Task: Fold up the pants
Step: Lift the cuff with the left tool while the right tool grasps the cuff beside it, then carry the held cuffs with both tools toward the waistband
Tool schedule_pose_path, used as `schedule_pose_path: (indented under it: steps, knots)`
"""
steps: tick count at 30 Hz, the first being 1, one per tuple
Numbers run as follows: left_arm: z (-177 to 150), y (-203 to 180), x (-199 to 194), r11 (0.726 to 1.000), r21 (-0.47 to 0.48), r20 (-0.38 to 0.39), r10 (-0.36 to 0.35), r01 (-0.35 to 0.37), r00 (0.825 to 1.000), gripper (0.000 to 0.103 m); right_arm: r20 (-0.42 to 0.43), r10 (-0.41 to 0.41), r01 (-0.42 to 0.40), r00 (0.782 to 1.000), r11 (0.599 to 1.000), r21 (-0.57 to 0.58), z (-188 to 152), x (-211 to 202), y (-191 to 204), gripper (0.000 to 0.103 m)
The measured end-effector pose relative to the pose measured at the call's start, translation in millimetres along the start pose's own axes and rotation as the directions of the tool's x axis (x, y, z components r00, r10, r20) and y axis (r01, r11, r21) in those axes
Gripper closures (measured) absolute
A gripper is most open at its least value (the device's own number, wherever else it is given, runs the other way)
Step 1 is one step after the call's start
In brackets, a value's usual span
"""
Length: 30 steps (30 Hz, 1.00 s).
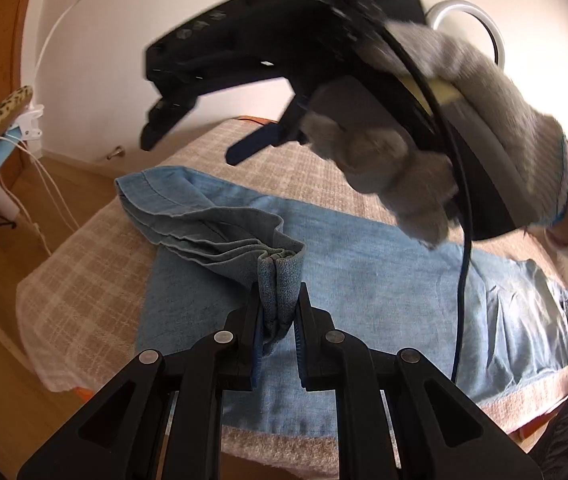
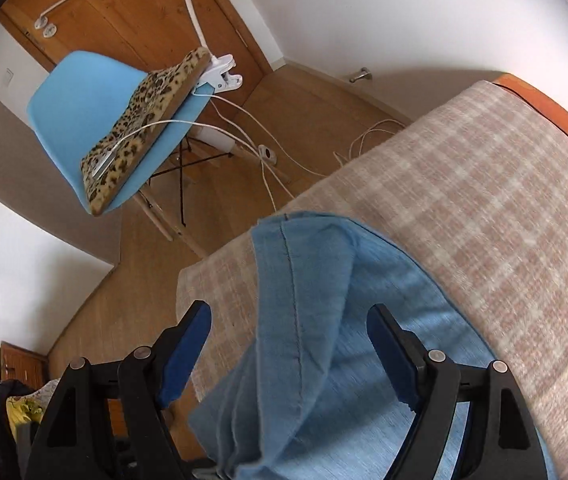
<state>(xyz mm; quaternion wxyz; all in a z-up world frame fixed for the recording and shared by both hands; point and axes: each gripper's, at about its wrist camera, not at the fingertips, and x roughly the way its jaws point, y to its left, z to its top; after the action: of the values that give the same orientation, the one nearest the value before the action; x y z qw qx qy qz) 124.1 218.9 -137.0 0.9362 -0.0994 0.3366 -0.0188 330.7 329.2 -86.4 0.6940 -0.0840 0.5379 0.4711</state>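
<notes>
Pinching a bunched hem of the blue pants [image 1: 276, 280], the left gripper [image 1: 278, 320] lifts one leg over the rest — laid flat on the plaid-covered table [image 1: 84, 272] — while the right gripper [image 2: 287, 356], jaws wide and empty, hovers above the fold, seemingly ready to take the edge.

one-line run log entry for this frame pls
step: folding | left gripper: shut on light blue denim pants hem | right gripper: open above pants | surface: beige plaid blanket

Both wrist views downward, pants [image 1: 363, 272] shared
</notes>
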Motion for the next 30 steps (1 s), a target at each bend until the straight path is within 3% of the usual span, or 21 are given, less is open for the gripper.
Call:
schedule_pose_path:
  steps: [3, 6, 10, 20, 22, 24, 26, 27, 30]
  knots:
    - [-5.5, -13.1, 2.9, 0.997, 0.076, -0.010, 0.015, -0.014, 1.000, 0.092, -0.072, -0.042, 0.041, 0.997, 0.999, -0.017, 21.5, 23.1, 17.1, 0.021]
    - [-10.9, -23.8, 2.1, 0.990, 0.137, -0.008, 0.016, -0.015, 1.000, 0.092, -0.155, -0.134, 0.117, 0.979, 0.987, -0.111, 28.3, 47.8, 41.0, 0.023]
    - [-15.9, -28.0, 8.6, 0.989, 0.150, -0.040, 0.000, 0.006, 0.999, 0.092, -0.254, -0.264, 0.213, 0.931, 0.954, -0.211, 28.9, 83.0, 53.6, 0.028]
    - [-18.4, -25.1, 15.6, 0.987, 0.161, -0.059, -0.014, 0.023, 0.998, 0.092, -0.278, -0.506, 0.366, 0.817, 0.826, -0.429, 19.4, 139.5, 78.0, 0.031]
    - [-17.2, -24.8, 17.7, 0.987, 0.157, -0.058, -0.017, 0.026, 0.998, 0.092, -0.267, -0.489, 0.355, 0.830, 0.834, -0.423, 20.3, 137.9, 77.2, 0.037]
    - [-15.6, -21.9, 16.0, 0.987, 0.156, -0.054, -0.018, 0.026, 0.998, 0.092, -0.252, -0.471, 0.354, 0.845, 0.847, -0.397, 22.9, 133.5, 72.5, 0.066]
    - [-14.9, -20.9, 11.6, 0.987, 0.158, -0.045, -0.019, 0.025, 0.999, 0.092, -0.240, -0.454, 0.355, 0.858, 0.862, -0.362, 26.3, 126.8, 63.5, 0.075]
    - [-14.5, -21.8, 8.9, 0.986, 0.162, -0.040, -0.019, 0.025, 0.999, 0.092, -0.235, -0.430, 0.342, 0.872, 0.877, -0.336, 27.3, 122.0, 59.1, 0.082]
    - [-15.0, -28.4, -0.2, 0.982, 0.189, -0.014, -0.020, 0.022, 1.000, 0.092, -0.185, -0.359, 0.306, 0.915, 0.915, -0.264, 28.5, 95.5, 45.8, 0.089]
